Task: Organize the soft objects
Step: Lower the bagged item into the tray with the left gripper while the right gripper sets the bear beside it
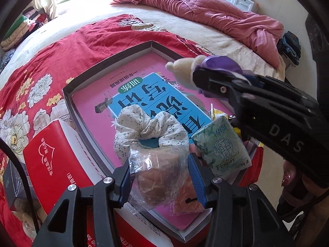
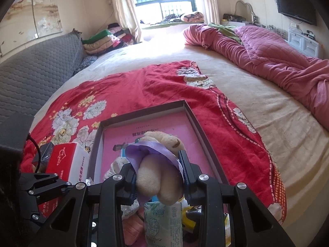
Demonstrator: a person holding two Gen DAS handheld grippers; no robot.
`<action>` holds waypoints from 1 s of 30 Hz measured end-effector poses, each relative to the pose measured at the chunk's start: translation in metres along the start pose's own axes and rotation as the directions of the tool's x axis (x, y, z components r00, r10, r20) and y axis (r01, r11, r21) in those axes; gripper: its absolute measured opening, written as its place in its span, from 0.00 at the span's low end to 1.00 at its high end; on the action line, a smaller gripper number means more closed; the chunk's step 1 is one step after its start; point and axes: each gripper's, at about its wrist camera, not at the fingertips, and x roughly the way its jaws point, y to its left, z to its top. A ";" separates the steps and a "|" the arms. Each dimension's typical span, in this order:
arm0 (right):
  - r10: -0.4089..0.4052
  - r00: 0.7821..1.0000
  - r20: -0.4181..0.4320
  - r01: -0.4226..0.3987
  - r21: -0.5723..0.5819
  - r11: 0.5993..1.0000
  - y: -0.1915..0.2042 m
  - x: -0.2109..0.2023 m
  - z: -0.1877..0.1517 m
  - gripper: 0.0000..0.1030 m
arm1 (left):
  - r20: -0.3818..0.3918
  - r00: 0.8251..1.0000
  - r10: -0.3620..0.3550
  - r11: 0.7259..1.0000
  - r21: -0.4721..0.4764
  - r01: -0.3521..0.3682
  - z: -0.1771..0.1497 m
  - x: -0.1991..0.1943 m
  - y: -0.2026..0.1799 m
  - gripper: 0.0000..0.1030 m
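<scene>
Wrapped bun (image 1: 158,177): seen by the left wrist camera, a brown bun in clear crinkled plastic, squeezed between the two blue pads (image 1: 125,183) of the left gripper (image 1: 161,182), right in front of the lens.
Left gripper: jaws closed on the wrapped bun, holding it over the near edge of the tray.
Floral scrunchie (image 1: 151,132): just beyond the fingertips, lying on the blue-and-pink book (image 1: 144,100) inside the grey tray (image 1: 107,65).
Tissue pack (image 1: 223,146): green-white, just right of the right-hand finger, leaning at the book's edge.
Red carton (image 1: 55,156): left of the gripper, outside the tray wall, on the red floral blanket (image 1: 61,47).
Right gripper, from the left camera (image 1: 197,76): comes in from the right, above the tray, with the plush toy (image 1: 183,68) in its tips.

Plush toy, right wrist camera (image 2: 158,181): cream body with a purple satin skirt, clamped between the right gripper's (image 2: 159,174) fingers, head pointing away from the lens.
Right gripper: jaws pressed on the plush toy, held above the tray (image 2: 191,111).
Tissue pack, below (image 2: 162,220): directly under the toy, close to the lens.
Red carton, left (image 2: 67,162): left of the fingers, beside the tray.
Pink quilt (image 2: 267,57): far ahead to the right, bunched on the bed.
</scene>
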 end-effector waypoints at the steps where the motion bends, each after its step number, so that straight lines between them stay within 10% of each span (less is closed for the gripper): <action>1: -0.004 1.000 -0.010 0.004 0.000 1.000 0.000 0.004 -0.001 0.34 | 0.002 1.000 0.001 1.000 0.001 -0.001 0.000 0.000 0.000 0.49; 30: 0.063 0.989 -0.137 -0.066 -0.018 0.998 -0.001 0.038 -0.017 0.40 | -0.029 0.999 0.021 0.999 0.049 -0.019 0.000 0.005 -0.007 0.50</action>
